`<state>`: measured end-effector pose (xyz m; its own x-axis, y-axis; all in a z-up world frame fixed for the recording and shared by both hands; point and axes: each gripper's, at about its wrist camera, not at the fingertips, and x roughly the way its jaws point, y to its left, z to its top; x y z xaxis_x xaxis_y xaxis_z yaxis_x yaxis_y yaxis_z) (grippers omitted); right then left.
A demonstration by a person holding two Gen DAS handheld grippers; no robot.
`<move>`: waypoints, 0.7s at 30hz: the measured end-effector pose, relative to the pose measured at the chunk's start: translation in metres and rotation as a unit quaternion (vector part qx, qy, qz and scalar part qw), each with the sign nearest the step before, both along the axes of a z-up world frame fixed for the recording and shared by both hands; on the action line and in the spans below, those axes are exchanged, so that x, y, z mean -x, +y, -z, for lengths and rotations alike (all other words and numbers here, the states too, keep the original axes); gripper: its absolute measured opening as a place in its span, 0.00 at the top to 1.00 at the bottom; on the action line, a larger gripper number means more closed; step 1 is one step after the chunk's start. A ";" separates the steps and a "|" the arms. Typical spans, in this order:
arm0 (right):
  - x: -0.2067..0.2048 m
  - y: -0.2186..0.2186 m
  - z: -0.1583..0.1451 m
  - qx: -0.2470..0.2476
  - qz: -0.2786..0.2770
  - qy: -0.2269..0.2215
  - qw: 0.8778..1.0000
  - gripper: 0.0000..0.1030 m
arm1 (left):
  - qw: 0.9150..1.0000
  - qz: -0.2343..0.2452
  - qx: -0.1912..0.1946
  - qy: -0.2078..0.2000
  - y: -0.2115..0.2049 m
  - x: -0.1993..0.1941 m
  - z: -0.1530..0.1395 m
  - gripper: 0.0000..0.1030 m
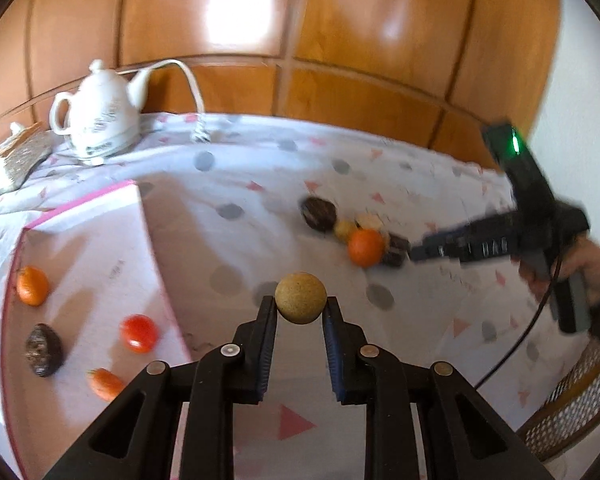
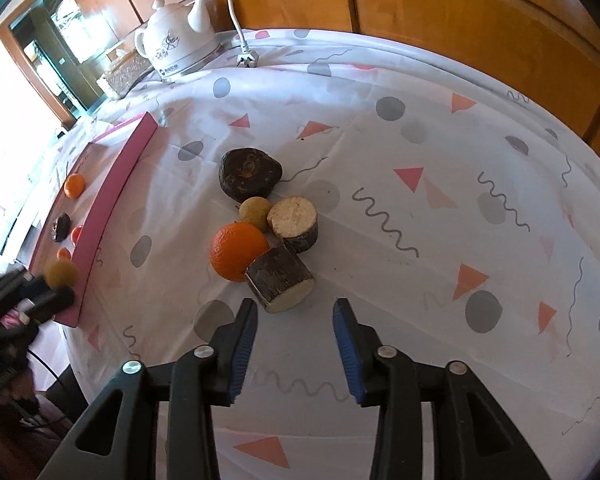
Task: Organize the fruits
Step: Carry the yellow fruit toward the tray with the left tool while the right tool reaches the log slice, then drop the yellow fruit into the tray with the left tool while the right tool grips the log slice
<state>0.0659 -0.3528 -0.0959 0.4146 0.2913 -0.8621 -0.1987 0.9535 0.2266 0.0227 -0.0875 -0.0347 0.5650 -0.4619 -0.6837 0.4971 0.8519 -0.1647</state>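
My left claw [image 1: 300, 307] pinches a tan round fruit [image 1: 300, 298] just beside the pink-rimmed box [image 1: 80, 208]. The box holds a mandarin [image 1: 32, 285], a dark fruit [image 1: 44, 350], a red tomato [image 1: 139, 333] and a small orange fruit [image 1: 106, 383]. My right claw [image 2: 295, 312] is spread, near an orange [image 2: 238, 251] among the pile on the worktop [image 2: 440, 320].
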 end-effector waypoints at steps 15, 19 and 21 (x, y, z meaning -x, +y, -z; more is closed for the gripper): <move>-0.008 0.030 0.008 0.060 -0.030 -0.009 0.998 0.54 | 0.973 -0.208 0.086 0.051 0.152 -0.036 -0.004 0.77; -0.013 0.040 0.013 0.090 -0.041 -0.013 0.995 0.54 | 0.963 -0.236 0.108 0.071 0.180 -0.034 0.003 0.77; -0.013 0.042 0.014 0.094 -0.043 -0.016 0.994 0.54 | 0.959 -0.245 0.115 0.079 0.187 -0.035 0.008 0.77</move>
<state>0.0788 -0.3110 -0.1100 0.4233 0.1616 -0.8915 -0.2859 0.9575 0.0379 0.0574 0.0995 -0.0422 0.6511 -0.3160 -0.6901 -0.0001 0.9092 -0.4164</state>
